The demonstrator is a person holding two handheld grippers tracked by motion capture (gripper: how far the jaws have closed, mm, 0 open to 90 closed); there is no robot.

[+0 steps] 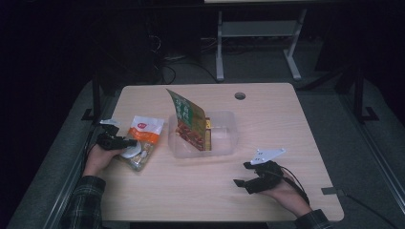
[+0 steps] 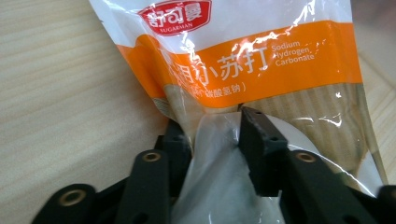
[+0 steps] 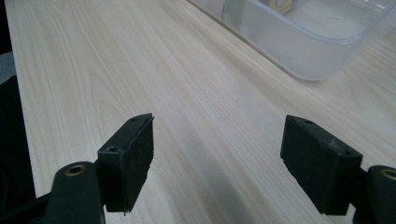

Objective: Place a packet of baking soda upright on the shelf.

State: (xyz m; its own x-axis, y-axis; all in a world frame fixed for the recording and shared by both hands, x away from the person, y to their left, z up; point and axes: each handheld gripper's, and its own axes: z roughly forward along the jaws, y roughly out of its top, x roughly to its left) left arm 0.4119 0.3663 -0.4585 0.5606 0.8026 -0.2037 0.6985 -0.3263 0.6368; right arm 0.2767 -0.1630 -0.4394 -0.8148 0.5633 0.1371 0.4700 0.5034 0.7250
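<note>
A clear bag of white powder point(image 1: 141, 138) with an orange band and a red logo lies on the left side of the wooden table point(image 1: 267, 119). In the left gripper view the bag point(image 2: 243, 60) bunches up between the two black jaws. My left gripper point(image 2: 212, 149) is shut on its near end, and in the high view the left gripper point(image 1: 126, 142) sits at the bag's left edge. My right gripper point(image 1: 241, 174) rests low at the front right of the table. In its own view the right gripper point(image 3: 217, 158) stands open with only bare wood between its jaws.
A clear plastic bin point(image 1: 224, 148) stands mid-table, with a green and red packet point(image 1: 188, 119) leaning upright at its left end. The bin's corner point(image 3: 299, 51) lies ahead of the right gripper. A cable hole point(image 1: 239, 96) is near the far edge.
</note>
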